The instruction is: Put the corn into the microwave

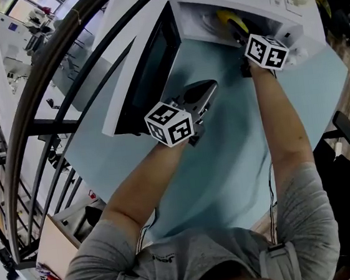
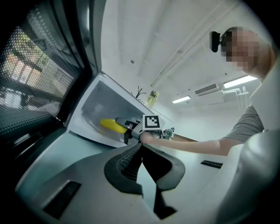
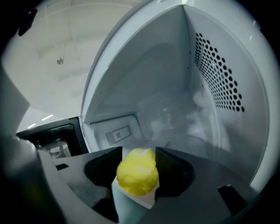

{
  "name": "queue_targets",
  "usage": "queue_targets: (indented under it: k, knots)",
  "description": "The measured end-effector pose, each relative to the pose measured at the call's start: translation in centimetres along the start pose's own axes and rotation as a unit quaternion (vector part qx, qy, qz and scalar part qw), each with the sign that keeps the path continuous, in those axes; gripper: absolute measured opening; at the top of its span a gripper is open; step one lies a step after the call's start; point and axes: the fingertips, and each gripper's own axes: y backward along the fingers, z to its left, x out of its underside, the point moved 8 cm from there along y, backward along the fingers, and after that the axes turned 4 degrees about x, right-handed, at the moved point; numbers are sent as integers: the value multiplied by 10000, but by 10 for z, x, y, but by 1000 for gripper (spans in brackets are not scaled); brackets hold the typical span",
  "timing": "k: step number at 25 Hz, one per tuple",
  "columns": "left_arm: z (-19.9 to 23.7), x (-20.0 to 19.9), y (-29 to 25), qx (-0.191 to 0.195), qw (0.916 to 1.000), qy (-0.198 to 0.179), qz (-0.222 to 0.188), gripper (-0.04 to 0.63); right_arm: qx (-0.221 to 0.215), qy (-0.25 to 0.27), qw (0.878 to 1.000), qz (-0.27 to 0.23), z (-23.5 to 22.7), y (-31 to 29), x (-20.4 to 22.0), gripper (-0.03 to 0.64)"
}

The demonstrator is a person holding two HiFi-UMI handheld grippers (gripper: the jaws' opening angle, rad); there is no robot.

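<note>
Right tool (image 3: 136, 169): clamped wide on yellow corn cob (image 3: 137, 177), cob end-on between 2 pads, just inside mouth of white microwave (image 3: 175, 100).
Left tool (image 2: 141, 148): closed, empty, over pale blue bench (image 1: 227, 155), beside open dark-glass door (image 1: 149, 76).
Step, as judged: carry cob deeper, keep level, lower to cavity floor, only then release; back out straight, clear of perforated side wall (image 3: 218, 74).
Writing: none legible; small grey label (image 3: 117, 134) on inner wall too blurred to read.

No words, brands or numbers can be read: the left cube (image 1: 169, 123) and right cube (image 1: 266, 51) bear only square markers, and the label (image 3: 118, 134) at seven o'clock inside the microwave (image 3: 218, 87) is too blurred.
</note>
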Motion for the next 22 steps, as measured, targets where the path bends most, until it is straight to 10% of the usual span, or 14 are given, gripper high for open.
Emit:
queue_targets:
  k: [22]
  knots:
    - [21,-1,-7,-175,9998,-62,-39,18,236,1083,9924,530,-7,-34,2,247]
